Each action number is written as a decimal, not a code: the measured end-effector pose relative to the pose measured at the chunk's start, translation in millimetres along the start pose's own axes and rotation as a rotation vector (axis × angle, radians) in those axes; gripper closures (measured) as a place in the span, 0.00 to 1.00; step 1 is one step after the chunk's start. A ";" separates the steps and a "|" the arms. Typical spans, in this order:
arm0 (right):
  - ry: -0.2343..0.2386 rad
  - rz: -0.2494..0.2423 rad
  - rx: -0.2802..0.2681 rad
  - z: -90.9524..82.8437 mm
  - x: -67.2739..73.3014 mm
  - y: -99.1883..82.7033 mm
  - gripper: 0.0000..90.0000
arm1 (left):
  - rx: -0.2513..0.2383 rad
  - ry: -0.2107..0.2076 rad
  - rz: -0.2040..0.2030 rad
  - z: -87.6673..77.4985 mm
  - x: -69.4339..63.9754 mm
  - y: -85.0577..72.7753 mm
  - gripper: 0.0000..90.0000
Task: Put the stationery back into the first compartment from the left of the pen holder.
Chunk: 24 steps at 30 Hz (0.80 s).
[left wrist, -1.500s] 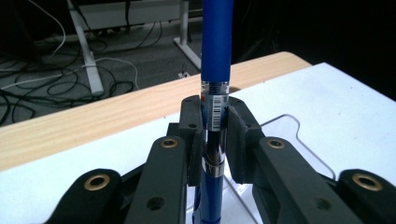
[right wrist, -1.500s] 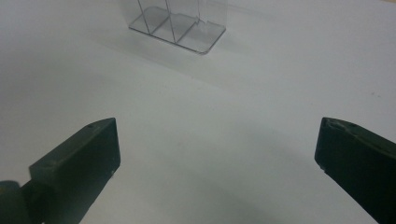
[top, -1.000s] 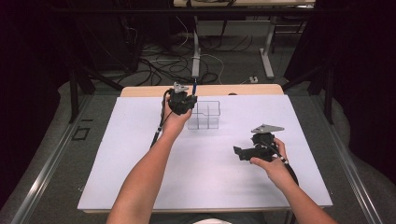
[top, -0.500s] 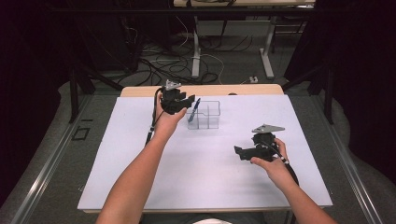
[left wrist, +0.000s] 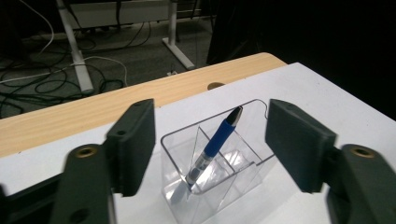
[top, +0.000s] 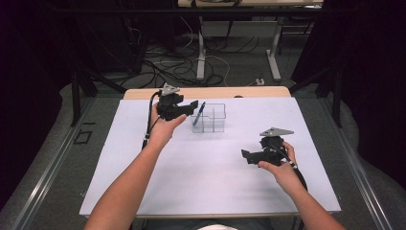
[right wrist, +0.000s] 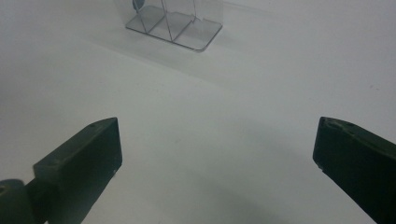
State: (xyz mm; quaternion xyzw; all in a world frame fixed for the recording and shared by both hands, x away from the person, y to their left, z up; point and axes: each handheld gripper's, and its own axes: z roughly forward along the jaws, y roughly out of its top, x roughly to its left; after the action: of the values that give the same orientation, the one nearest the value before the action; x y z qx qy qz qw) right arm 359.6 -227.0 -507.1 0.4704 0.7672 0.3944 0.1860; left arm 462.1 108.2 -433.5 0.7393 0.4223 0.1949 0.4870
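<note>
The blue pen (left wrist: 216, 143) stood tilted in the left-hand compartment of the clear organizer (top: 209, 118), its tip at the floor of the compartment and its cap end leaning above the rim. The left gripper (top: 191, 105) hovered just beside the organizer with its jaws wide apart and nothing between them (the pen appeared framed in the gap, untouched). The right gripper (top: 247, 155) rested low over the white table (top: 191, 182), well apart from the organizer, jaws likewise wide and empty. Judged from this, placement was complete; only withdrawal of the left gripper remained.
</note>
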 end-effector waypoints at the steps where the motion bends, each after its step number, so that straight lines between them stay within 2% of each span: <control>1: -0.002 0.010 -0.005 0.2 0.5 0.2 0.01 | 0.014 0.000 -0.002 -3.8 -0.8 0.5 0.33; 5: -0.002 0.007 -0.003 -1.0 -0.8 -0.2 0.01 | 0.003 -0.007 0.013 -17.8 -2.4 0.2 0.30; 7: -0.005 0.009 -0.005 -1.3 -1.4 -0.3 0.01 | -0.003 0.006 0.013 -25.8 -3.3 0.1 0.29; 11: -0.005 0.019 -0.009 -2.0 -1.5 0.0 0.01 | -0.008 0.002 -0.016 -40.7 -5.1 -1.5 0.28; 13: -0.005 0.017 -0.011 -2.2 -1.3 0.1 0.01 | -0.003 -0.015 -0.023 -47.4 -4.6 -4.1 0.27; 19: -0.007 0.012 -0.015 -3.1 -1.8 0.5 0.02 | -0.018 -0.018 -0.034 -66.4 -0.8 -16.0 0.18; 24: -0.009 0.013 -0.020 -3.6 -3.1 0.5 0.01 | -0.029 0.006 -0.043 -81.1 6.4 -30.3 0.11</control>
State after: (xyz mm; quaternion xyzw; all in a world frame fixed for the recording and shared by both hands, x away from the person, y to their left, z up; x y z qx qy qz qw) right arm 359.0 -231.1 -504.7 0.4752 0.7593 0.4010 0.1918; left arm 395.7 163.5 -424.7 0.7223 0.4368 0.1926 0.5004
